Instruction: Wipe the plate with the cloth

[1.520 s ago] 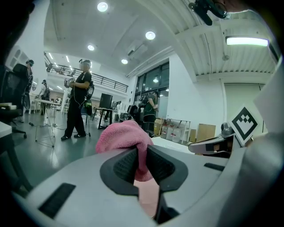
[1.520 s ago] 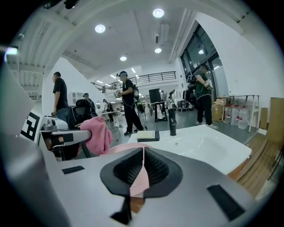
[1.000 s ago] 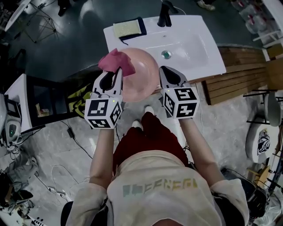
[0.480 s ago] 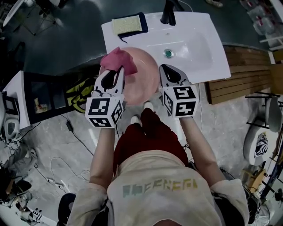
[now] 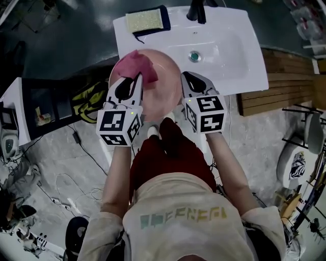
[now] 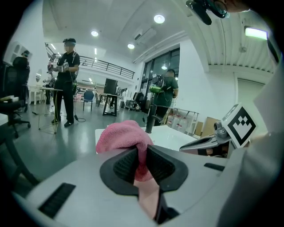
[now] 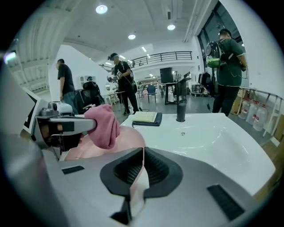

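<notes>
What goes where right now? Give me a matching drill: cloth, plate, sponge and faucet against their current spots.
Things:
1. cloth
2. plate
3. sponge
4. faucet

Places or states:
A. lying at the far left corner of the sink
B. clamped in the left gripper
C. rim pinched by the right gripper
D. standing upright at the sink's far edge

Pairs: 1-B, 2-C, 3-A, 4-D

Cloth (image 5: pixel 136 65) on plate (image 5: pixel 164 90) left side; plate before sink (image 5: pixel 237 58); sponge (image 5: pixel 144 21) behind, faucet (image 5: pixel 196 11) rightward.
</notes>
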Action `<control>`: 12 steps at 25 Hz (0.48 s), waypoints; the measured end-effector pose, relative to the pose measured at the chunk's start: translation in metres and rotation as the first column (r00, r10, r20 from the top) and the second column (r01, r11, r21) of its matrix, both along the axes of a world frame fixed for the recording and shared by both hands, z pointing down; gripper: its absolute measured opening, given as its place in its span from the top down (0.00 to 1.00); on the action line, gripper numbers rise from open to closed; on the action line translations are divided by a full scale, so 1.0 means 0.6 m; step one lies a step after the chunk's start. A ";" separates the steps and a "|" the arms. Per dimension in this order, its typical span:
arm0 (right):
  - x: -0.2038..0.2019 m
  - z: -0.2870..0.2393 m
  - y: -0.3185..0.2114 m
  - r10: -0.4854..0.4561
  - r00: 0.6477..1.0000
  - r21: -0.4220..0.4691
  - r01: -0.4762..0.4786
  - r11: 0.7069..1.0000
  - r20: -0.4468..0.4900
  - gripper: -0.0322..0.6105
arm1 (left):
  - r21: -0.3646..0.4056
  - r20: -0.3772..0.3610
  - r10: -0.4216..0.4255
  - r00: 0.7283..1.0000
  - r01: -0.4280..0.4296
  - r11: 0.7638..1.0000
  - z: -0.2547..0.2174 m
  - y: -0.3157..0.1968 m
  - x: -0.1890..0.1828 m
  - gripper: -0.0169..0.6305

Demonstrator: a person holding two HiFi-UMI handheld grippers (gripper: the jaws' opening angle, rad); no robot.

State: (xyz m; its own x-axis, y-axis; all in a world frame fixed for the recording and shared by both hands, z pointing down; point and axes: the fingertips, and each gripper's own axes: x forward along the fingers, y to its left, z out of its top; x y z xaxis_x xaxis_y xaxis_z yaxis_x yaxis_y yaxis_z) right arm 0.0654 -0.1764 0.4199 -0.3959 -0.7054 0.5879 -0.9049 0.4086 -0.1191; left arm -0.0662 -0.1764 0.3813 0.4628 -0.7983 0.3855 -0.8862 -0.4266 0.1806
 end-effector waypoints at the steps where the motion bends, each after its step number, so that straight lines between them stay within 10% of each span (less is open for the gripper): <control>1: 0.000 0.003 -0.002 -0.001 1.000 -0.006 0.001 1.000 -0.007 0.89 | -0.004 0.000 -0.001 1.000 0.001 1.000 0.002 -0.001 -0.001 0.88; 12: 0.000 0.026 -0.009 -0.004 1.000 -0.062 0.004 0.998 -0.006 0.89 | -0.024 -0.009 -0.006 1.000 0.006 1.000 0.012 -0.010 -0.004 0.88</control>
State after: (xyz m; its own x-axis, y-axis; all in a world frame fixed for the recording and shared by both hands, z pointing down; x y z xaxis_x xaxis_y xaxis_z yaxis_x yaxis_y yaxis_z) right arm 0.0651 -0.1819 0.4357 -0.3950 -0.6662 0.6326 -0.9040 0.4045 -0.1386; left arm -0.0684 -0.1822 0.3886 0.4614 -0.7917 0.4004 -0.8871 -0.4166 0.1986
